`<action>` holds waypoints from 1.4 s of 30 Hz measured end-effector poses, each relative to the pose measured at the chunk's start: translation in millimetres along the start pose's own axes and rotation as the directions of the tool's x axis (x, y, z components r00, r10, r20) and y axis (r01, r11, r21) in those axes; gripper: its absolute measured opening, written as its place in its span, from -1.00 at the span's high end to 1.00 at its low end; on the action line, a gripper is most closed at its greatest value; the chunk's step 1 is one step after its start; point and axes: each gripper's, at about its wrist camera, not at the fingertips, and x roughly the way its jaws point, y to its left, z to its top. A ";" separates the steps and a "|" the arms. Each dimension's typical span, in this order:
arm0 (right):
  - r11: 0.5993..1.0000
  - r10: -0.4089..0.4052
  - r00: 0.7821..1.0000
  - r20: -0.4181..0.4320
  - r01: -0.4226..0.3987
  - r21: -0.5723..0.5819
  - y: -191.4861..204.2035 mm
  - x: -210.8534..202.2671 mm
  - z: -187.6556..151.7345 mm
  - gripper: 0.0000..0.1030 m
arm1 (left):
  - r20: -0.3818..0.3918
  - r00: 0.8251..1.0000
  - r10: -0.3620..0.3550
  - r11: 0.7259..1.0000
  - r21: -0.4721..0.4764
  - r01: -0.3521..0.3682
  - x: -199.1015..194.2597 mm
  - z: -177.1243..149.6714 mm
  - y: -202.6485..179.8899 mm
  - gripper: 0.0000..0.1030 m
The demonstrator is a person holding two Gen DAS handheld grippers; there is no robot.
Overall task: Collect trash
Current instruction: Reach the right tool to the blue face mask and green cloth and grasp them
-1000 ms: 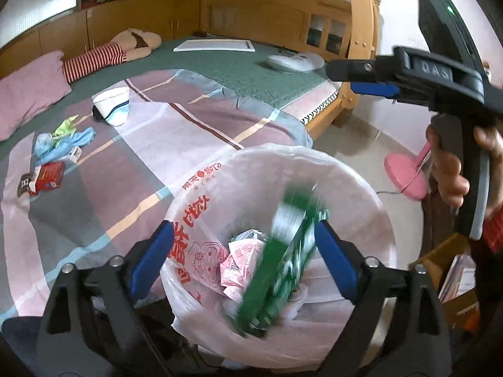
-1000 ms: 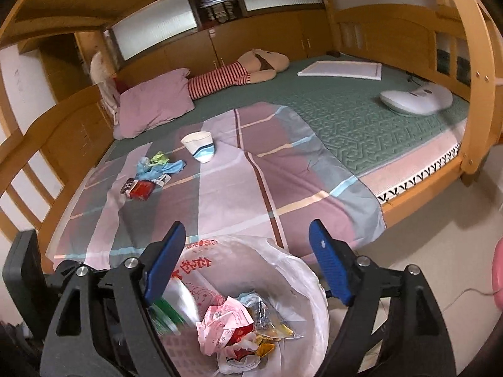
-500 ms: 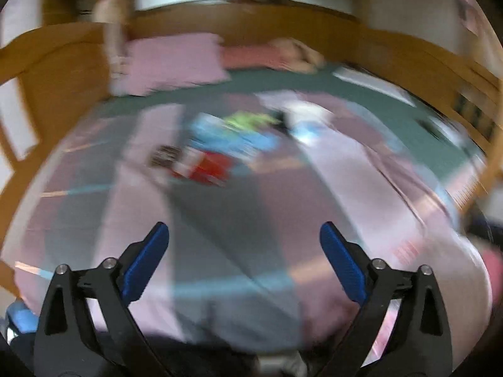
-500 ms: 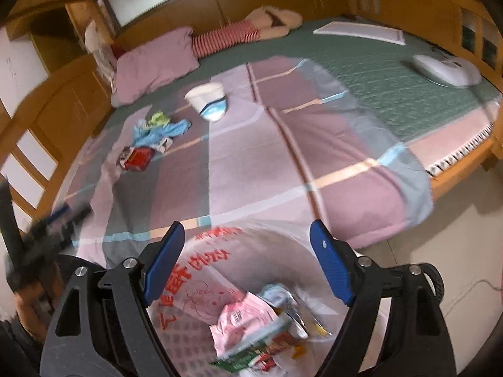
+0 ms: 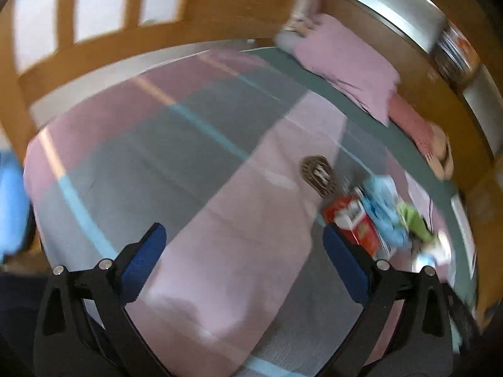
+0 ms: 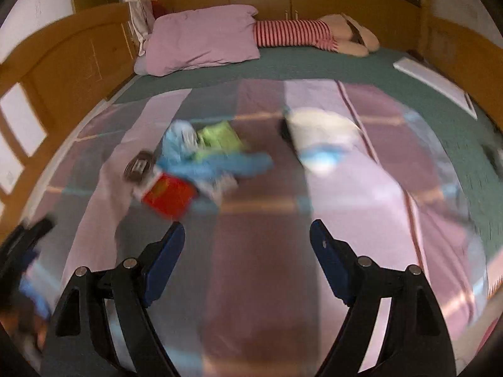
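Both tools, left (image 5: 241, 253) and right (image 6: 247, 245), released and empty, have swung from the bag toward the red packet (image 6: 168, 196) on the bed (image 6: 424, 119).

Trash cluster on the bedspread (image 6: 261, 251)

The carton (image 6: 168, 194) lies on the bedspread, touching the crumpled wrappers (image 6: 213, 157) behind it; the paper cup (image 6: 317, 135) lies right of them; the pillow (image 6: 201, 40) sits behind.

Left tongs (image 5: 241, 246) gape wide, gripping nothing; right tongs (image 6: 246, 245) likewise gape wide, tilted downward.
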 end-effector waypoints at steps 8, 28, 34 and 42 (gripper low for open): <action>0.992 -0.085 0.996 -0.009 0.084 -0.089 53.2 94.9 82.8 -0.83 | -0.065 0.998 -0.017 0.999 0.027 0.019 15.0 -12.3 -11.6 -0.93; 0.969 0.113 0.926 -0.361 -0.183 -0.165 46.4 112.3 12.0 -0.18 | -0.047 0.999 0.000 0.998 -0.069 -0.003 14.6 -10.7 3.9 -0.93; 0.951 0.234 0.878 -0.418 -0.296 -0.091 29.8 74.6 -28.2 -0.12 | -0.041 0.999 0.008 0.999 -0.052 -0.010 14.3 -11.6 1.0 -0.93; 0.898 0.427 0.823 -0.375 -0.436 0.064 16.5 33.8 -53.0 0.00 | -0.042 0.999 0.012 0.999 -0.052 -0.014 15.2 -12.3 0.9 -0.93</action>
